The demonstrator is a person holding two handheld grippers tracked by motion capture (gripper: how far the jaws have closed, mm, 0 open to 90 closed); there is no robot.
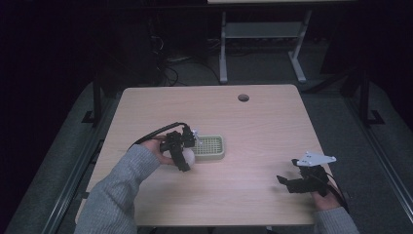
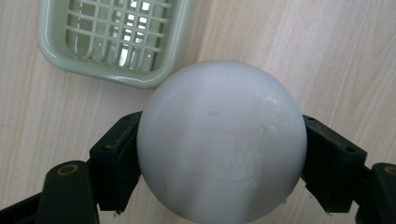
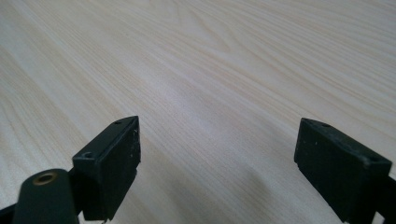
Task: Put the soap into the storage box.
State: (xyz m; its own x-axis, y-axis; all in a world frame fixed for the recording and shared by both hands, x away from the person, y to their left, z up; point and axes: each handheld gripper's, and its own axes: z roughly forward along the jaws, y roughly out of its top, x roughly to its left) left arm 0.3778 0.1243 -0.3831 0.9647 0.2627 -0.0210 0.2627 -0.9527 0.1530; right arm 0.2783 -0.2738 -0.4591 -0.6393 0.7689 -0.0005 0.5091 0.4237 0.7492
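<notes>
We hold the white ball (image 2: pixel 219 140) clamped between the jaws of our left gripper (image 1: pixel 181 155), just beside the pale green slotted tray (image 2: pixel 88 60) at mid-table. We judge this the carrying step; next we need to lift the ball over the tray's rim and release. Our right gripper (image 1: pixel 303 181) idles near the table's edge, jaws wide, empty. The ball's underside is hidden.

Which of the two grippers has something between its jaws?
The left gripper: its jaws press both sides of a white ball beside the green tray. The right gripper is open over bare table.
</notes>
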